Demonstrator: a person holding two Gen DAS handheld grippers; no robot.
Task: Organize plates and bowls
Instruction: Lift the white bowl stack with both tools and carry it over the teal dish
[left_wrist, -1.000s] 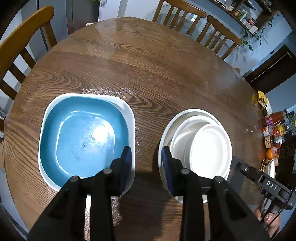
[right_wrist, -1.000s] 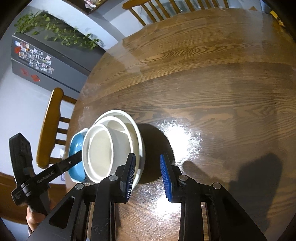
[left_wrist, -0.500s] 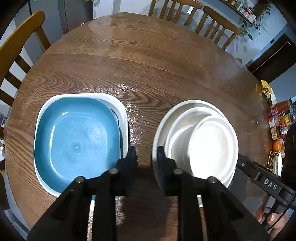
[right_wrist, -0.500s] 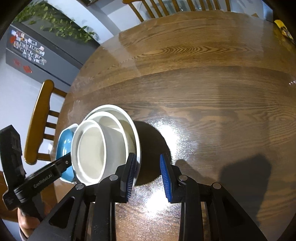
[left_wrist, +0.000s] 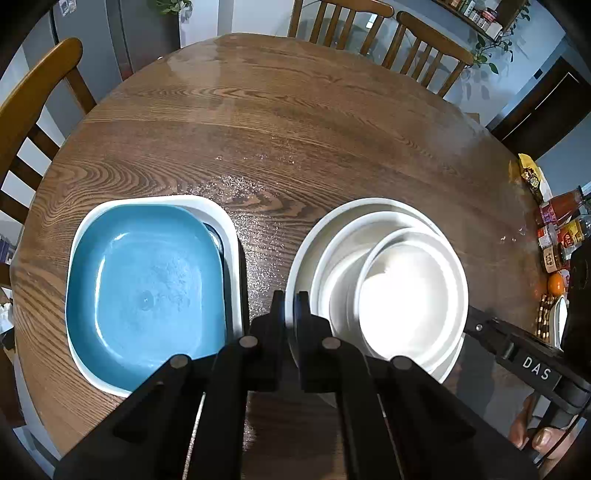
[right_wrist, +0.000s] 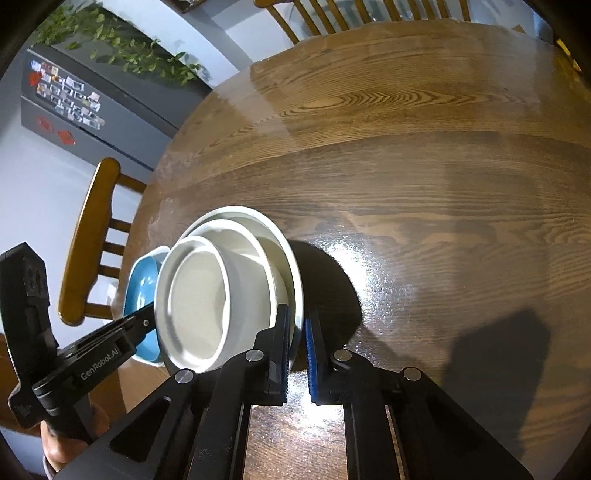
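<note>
Two stacks: blue square dish (left_wrist: 144, 291) nested in a white square dish (left_wrist: 231, 236), and a round white bowl stack (left_wrist: 410, 295), side by side on the wooden table (left_wrist: 295, 129).
Left gripper (left_wrist: 290, 299): fingers closed on nothing, above the gap between the stacks.
Right gripper (right_wrist: 297, 325): fingers nearly together astride the large white plate (right_wrist: 291, 266) rim; seemingly clamping it, though contact is hard to confirm.
Key relation: round stack lies left of the right gripper's fingers, nearer that hand.
</note>
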